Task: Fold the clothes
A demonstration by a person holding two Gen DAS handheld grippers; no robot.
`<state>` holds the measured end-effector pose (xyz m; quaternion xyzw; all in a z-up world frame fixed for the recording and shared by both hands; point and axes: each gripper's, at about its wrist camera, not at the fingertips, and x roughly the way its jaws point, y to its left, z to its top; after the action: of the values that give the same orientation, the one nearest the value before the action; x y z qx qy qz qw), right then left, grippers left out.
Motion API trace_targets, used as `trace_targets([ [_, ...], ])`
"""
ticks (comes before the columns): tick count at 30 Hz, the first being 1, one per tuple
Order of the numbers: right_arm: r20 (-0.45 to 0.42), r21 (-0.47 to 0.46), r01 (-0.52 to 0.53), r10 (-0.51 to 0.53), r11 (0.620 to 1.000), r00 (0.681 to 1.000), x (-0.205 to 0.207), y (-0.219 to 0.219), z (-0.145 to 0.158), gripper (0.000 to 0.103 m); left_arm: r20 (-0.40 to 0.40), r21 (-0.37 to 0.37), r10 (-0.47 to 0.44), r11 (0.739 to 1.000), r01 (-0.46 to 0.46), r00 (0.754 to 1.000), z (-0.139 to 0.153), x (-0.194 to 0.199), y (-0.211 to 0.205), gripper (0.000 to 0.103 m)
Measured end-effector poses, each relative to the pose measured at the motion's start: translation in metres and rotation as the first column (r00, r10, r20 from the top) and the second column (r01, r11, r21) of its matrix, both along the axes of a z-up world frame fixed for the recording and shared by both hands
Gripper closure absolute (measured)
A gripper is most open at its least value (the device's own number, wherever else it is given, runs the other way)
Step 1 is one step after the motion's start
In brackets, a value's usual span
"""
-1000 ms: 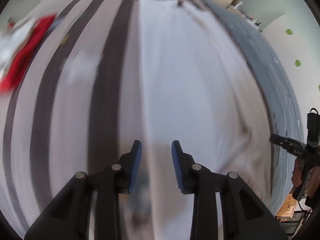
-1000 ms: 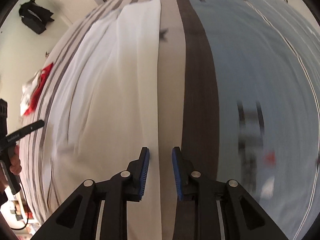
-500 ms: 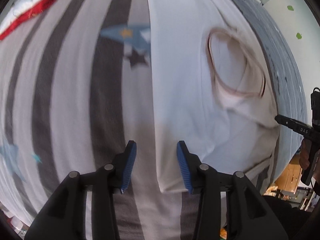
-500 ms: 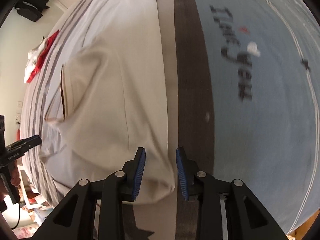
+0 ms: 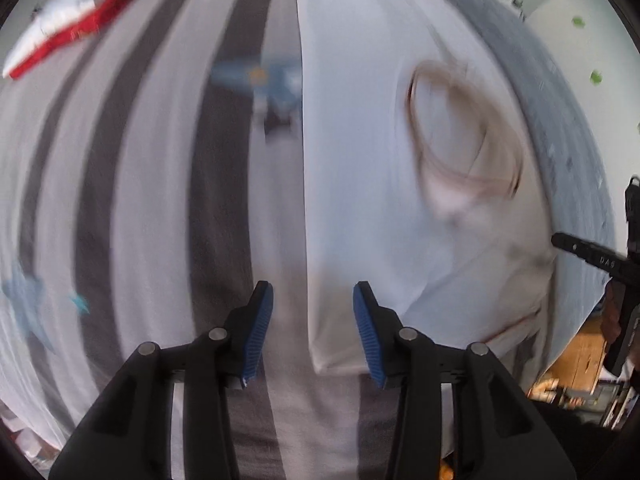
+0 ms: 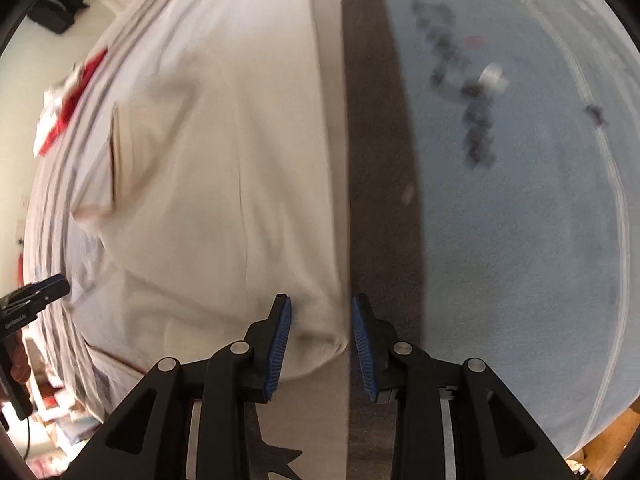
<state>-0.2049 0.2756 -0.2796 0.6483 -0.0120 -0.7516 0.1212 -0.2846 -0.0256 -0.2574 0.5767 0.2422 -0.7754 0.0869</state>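
The white T-shirt (image 5: 360, 184) lay flat on the striped bed cover (image 5: 152, 208), collar toward the near end, with the left hand-held gripper (image 5: 313, 330) hovering jaws apart and empty over its near left corner. To fold well, each pad should likely drop either side of a corner edge and pinch only shirt, not cover. The right hand-held gripper (image 6: 321, 344), likewise apart and empty, stood over the opposite near corner; lifting both together would probably keep the fold square.

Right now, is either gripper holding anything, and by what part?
Nothing is held. Left gripper and right gripper both hang open above the near corners of the white shirt, pads clear of the cloth.
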Motion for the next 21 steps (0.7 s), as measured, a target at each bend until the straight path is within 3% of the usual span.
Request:
trace_targets([
  [4, -0.09, -0.038, 0.049, -0.052, 0.998, 0.995, -0.041, 0.006, 0.033, 0.072, -0.103, -0.051, 0.027, 0.998, -0.032, 0.994, 0.02, -0.046, -0.031, 0.064],
  [7, -0.172, -0.033, 0.051, -0.056, 0.998, 0.984, -0.098, 0.0, 0.037, 0.066, -0.165, -0.096, 0.021, 0.995, -0.037, 0.986, 0.019, -0.109, -0.067, 0.064],
  [13, -0.301, -0.108, 0.051, -0.082, 0.993, 0.95, -0.26, -0.024, 0.032, 0.063, -0.289, -0.149, 0.006, 0.988, -0.051, 0.957, 0.006, -0.245, -0.133, 0.064],
  [19, -0.333, -0.148, 0.034, -0.082, 0.988, 0.939, -0.452, -0.06, 0.011, 0.059, -0.307, -0.144, 0.027, 0.987, -0.075, 0.951, -0.007, -0.388, -0.2, 0.064],
  [21, -0.335, -0.153, 0.038, -0.088, 0.988, 0.938, -0.485, -0.065, 0.013, 0.059, -0.306, -0.144, 0.049, 0.985, -0.097, 0.951, -0.007, -0.421, -0.216, 0.064],
])
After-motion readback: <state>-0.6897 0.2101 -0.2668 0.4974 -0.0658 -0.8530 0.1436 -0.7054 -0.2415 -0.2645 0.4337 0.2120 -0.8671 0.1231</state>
